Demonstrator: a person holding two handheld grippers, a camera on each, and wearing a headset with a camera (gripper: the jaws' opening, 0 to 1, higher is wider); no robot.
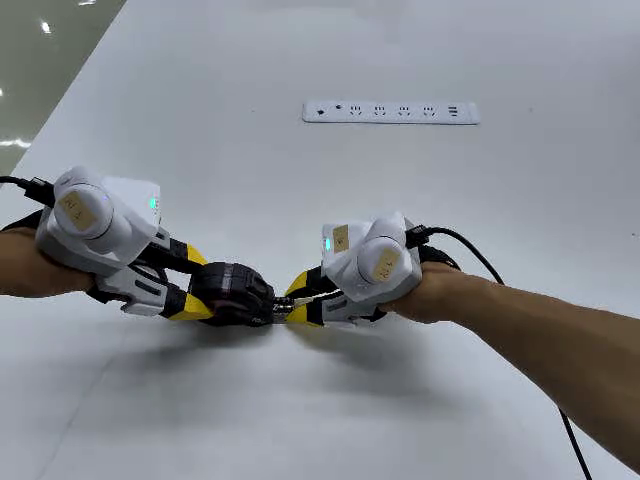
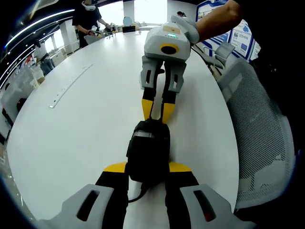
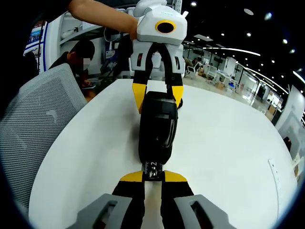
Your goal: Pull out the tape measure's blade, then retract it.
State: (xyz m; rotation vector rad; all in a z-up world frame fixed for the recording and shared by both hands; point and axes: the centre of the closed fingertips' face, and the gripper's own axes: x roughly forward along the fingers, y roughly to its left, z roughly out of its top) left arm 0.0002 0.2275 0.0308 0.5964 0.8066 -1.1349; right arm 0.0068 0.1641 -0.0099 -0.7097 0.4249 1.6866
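Observation:
A black tape measure (image 1: 232,292) rests low over the white table (image 1: 300,200), held between the two grippers. My left gripper (image 1: 192,283) is shut on the tape measure's case (image 2: 148,150), its yellow-tipped fingers pressing both sides. My right gripper (image 1: 294,300) faces it from the right and is shut on the blade's end hook (image 3: 153,169) at the case mouth. In the right gripper view the case (image 3: 157,126) stands just ahead of the jaws, with the left gripper (image 3: 157,95) clamped behind it. Almost no blade is out.
A white power strip (image 1: 391,112) lies flat at the far middle of the table. A black cable (image 1: 475,255) trails from the right gripper. A mesh chair (image 3: 33,138) stands beside the table, and people are at the far side of the room.

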